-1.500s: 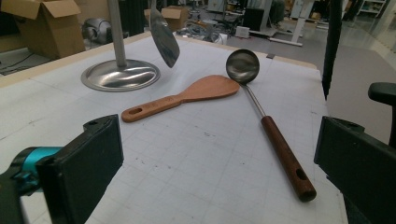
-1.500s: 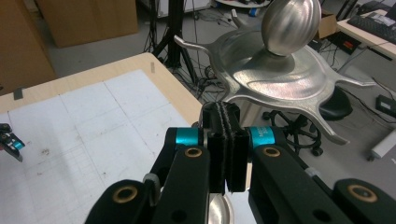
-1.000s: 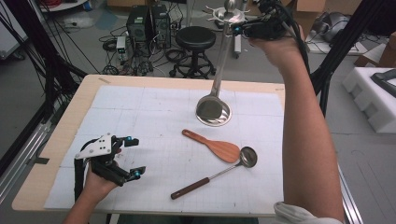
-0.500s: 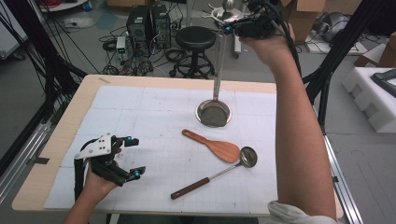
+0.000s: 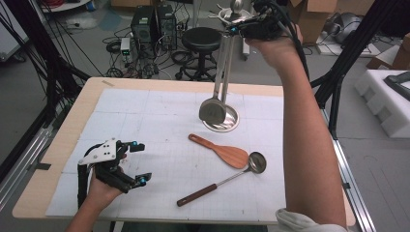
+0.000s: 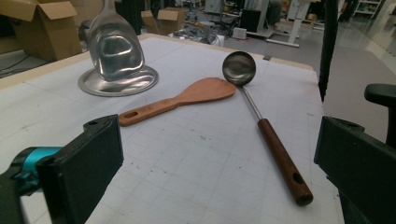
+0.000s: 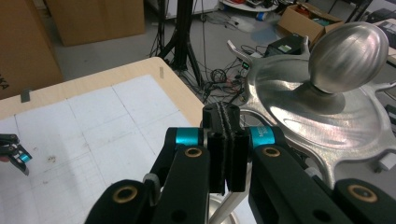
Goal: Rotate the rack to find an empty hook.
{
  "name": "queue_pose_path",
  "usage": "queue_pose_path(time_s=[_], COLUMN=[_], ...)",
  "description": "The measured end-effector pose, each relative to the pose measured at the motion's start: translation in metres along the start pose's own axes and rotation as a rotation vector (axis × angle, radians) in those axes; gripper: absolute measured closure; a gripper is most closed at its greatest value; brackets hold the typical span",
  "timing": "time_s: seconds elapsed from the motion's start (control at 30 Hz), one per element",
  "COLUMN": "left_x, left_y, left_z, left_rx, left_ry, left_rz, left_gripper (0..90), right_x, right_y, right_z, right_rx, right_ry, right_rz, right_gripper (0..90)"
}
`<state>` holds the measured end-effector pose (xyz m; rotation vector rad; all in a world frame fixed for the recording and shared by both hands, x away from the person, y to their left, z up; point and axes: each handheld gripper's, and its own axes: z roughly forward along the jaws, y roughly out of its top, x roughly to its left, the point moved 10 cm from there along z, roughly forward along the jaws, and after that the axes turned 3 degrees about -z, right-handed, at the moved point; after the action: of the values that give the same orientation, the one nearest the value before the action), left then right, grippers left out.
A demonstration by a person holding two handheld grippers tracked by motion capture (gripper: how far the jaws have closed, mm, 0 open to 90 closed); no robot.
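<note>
From the high view, the right gripper (image 5: 231,30) is raised well above the far side of the white gridded tabletop (image 5: 145,116), its fingers clamped tight on the top of the handle of a shiny steel spatula with a broad rounded blade (image 5: 211,110). The blade hangs over the round shallow steel dish (image 5: 227,124), apparently just above it or brushing its near rim. The left gripper (image 5: 139,162) rests near the front left corner, fingers spread wide and holding nothing. A reddish wooden rice paddle (image 5: 222,152) and a small steel ladle with a dark wooden handle (image 5: 220,183) lie between the two.

To do this step well I would keep the handle near vertical and move slowly, since a long tool pinched at its very end swings easily (a swing could knock the dish). Grip pressure should not slacken until the blade is settled somewhere.

In the left gripper view the spatula blade (image 6: 114,46) stands tilted over the dish (image 6: 140,84), whether touching I cannot tell; paddle (image 6: 187,98) and ladle (image 6: 261,116) lie in front, close together.

In the right gripper view the fingers (image 7: 219,149) are pressed together on the thin handle. White lettering on the teal collar is too small to read, and the letters on the cardboard box at the left edge are cut off
</note>
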<state>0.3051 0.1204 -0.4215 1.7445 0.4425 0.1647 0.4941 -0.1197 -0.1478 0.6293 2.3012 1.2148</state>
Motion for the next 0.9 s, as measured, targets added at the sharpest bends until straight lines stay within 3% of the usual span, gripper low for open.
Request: queue_pose_path(time_s=[0.9], left_x=[-0.001], left_y=[0.0], left_z=[0.001], left_rx=[0.0], left_ry=[-0.004], left_rz=[0.002], left_gripper=[1.7], right_x=[0.012], right_y=[0.008], right_z=[0.011], right_rx=[-0.009], right_ry=[0.022], right_rz=[-0.007], right_gripper=[89.9])
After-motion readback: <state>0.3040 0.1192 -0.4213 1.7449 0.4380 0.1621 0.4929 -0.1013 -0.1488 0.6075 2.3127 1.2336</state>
